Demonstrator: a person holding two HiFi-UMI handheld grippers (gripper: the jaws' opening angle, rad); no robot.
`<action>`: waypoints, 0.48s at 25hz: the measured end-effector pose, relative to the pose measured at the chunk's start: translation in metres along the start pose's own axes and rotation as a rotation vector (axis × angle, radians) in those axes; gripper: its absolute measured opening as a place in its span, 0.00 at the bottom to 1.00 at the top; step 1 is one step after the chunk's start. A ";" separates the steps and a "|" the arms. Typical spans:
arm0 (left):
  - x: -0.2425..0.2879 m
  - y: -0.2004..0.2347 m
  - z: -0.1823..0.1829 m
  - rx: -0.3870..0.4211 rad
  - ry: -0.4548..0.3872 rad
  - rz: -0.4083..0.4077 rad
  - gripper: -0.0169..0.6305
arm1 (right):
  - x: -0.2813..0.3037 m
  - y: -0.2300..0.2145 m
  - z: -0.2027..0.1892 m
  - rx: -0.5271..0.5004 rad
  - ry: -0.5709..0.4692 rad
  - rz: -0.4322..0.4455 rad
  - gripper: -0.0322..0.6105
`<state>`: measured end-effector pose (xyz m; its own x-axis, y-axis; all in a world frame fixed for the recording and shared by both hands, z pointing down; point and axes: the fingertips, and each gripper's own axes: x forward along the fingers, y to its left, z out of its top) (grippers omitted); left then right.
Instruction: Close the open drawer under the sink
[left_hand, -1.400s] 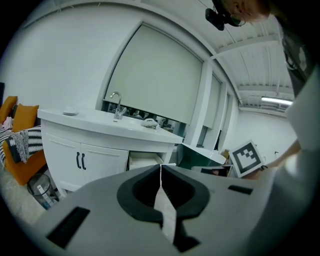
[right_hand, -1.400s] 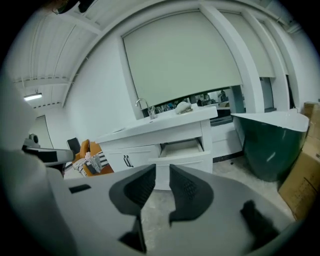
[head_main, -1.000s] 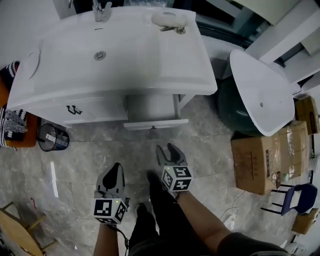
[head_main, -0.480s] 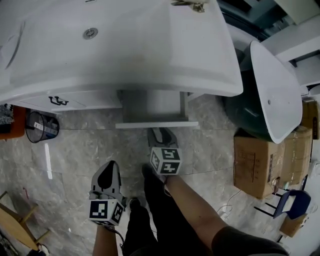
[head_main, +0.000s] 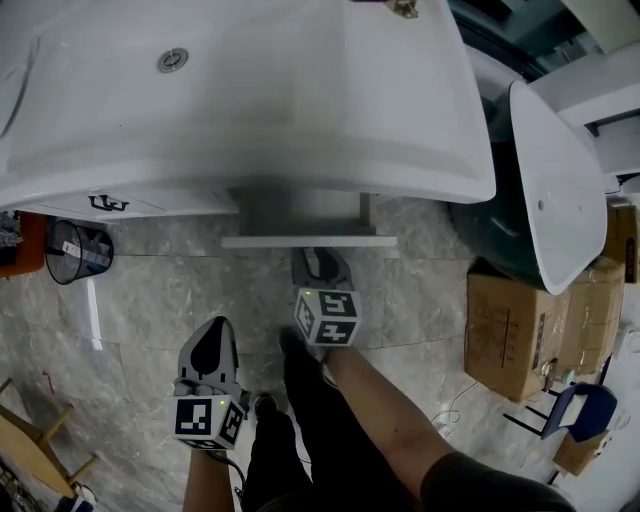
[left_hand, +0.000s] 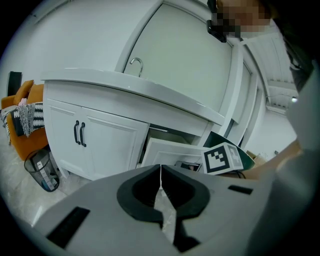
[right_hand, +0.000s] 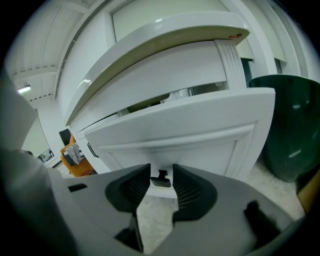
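Head view, drawer: the drawer (head_main: 308, 241) is standing pulled out from under the white sink (head_main: 250, 100), its narrow front edge showing over the marble floor (head_main: 150, 300).
Head view, right claw: the right claw (head_main: 322, 264) is pointing at the middle of that drawer front, just beside it, with its marker cube (head_main: 327, 316) behind.
Head view, left claw: the left claw (head_main: 208, 350) is hanging lower left, well apart from the drawer and over bare floor.
Head view, surroundings: a wire waste basket (head_main: 75, 252) is sitting at the left, and a loose basin (head_main: 555, 190) is leaning over cardboard boxes (head_main: 520, 320) at the right.
Left gripper view, claw: the left claw (left_hand: 160, 172) is staying pressed together, tips meeting, nothing between them.
Left gripper view, drawer: the drawer (left_hand: 170, 152) is jutting out to the right of the cabinet doors (left_hand: 80, 134) with black handles. The faucet (left_hand: 136, 64) is rising above the counter edge.
Right gripper view, claw: the right claw (right_hand: 161, 165) is closing, its ribbed pads parted and not touching anything.
Right gripper view, handle: the small dark drawer handle (right_hand: 161, 181) is sitting between those pads, at the lower edge of the white drawer front (right_hand: 190, 135).
Right gripper view, right edge: a dark green tub (right_hand: 290, 130) is standing beside the drawer.
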<state>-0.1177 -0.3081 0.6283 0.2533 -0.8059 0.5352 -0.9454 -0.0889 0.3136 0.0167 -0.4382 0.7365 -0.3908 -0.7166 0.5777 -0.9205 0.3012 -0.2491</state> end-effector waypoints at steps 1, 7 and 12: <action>0.001 -0.001 0.000 -0.003 -0.001 0.000 0.05 | 0.004 -0.001 0.004 -0.006 -0.002 0.006 0.28; 0.007 -0.006 -0.001 -0.009 0.010 -0.002 0.05 | 0.028 -0.008 0.024 -0.023 0.000 0.032 0.28; 0.012 -0.006 0.007 -0.009 0.016 0.010 0.05 | 0.044 -0.014 0.041 -0.017 -0.005 0.036 0.28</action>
<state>-0.1109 -0.3213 0.6275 0.2476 -0.7971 0.5508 -0.9459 -0.0759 0.3154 0.0123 -0.4991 0.7336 -0.4235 -0.7080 0.5651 -0.9058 0.3371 -0.2566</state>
